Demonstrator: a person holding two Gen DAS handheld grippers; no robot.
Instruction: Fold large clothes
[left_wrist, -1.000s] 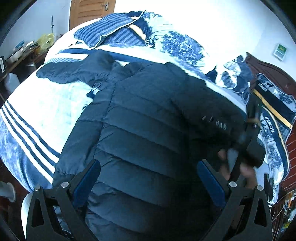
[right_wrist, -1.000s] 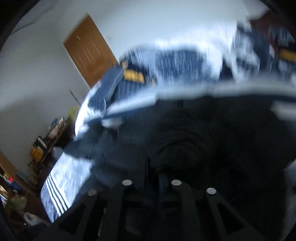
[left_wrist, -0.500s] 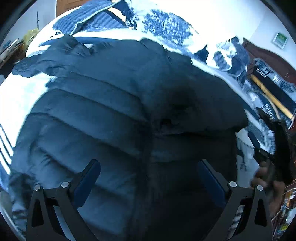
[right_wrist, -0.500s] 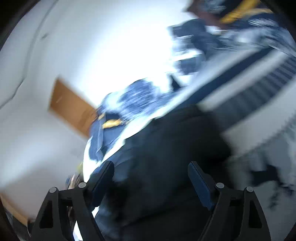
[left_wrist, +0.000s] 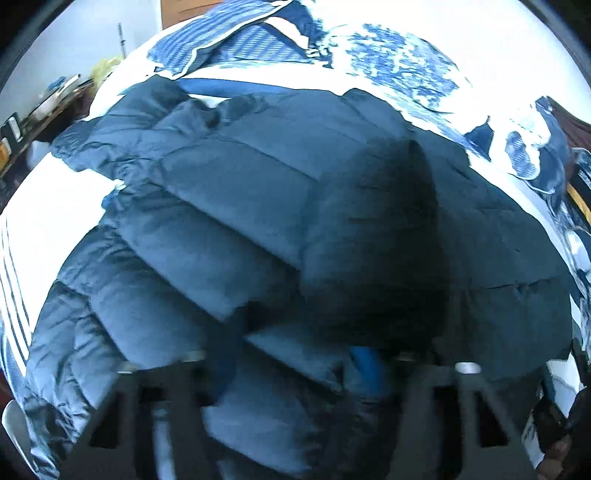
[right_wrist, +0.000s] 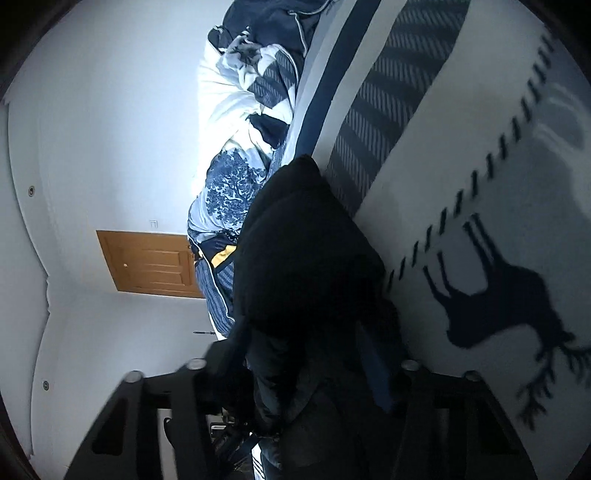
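A dark navy puffer jacket (left_wrist: 236, 206) lies spread on the bed and fills the left wrist view; one sleeve lies folded across its middle (left_wrist: 373, 236). My left gripper (left_wrist: 295, 373) is low over the jacket's near edge, its jaws closed in on a fold of the quilted fabric between the blue pads (left_wrist: 364, 369). In the right wrist view, rolled on its side, my right gripper (right_wrist: 306, 369) is closed in on the jacket's dark edge (right_wrist: 303, 251), next to the bedspread.
The bed carries a white and blue patterned bedspread (left_wrist: 44, 206) with a deer print (right_wrist: 491, 306), and pillows and a quilt at the far end (left_wrist: 258, 40). A wooden door (right_wrist: 151, 262) and a cluttered side table (left_wrist: 40, 107) stand beyond the bed.
Both grippers have narrowed from wide open and now pinch jacket fabric. The left one has dropped closer to the jacket; the right one let go, swung out and rolled sideways at the jacket's edge.
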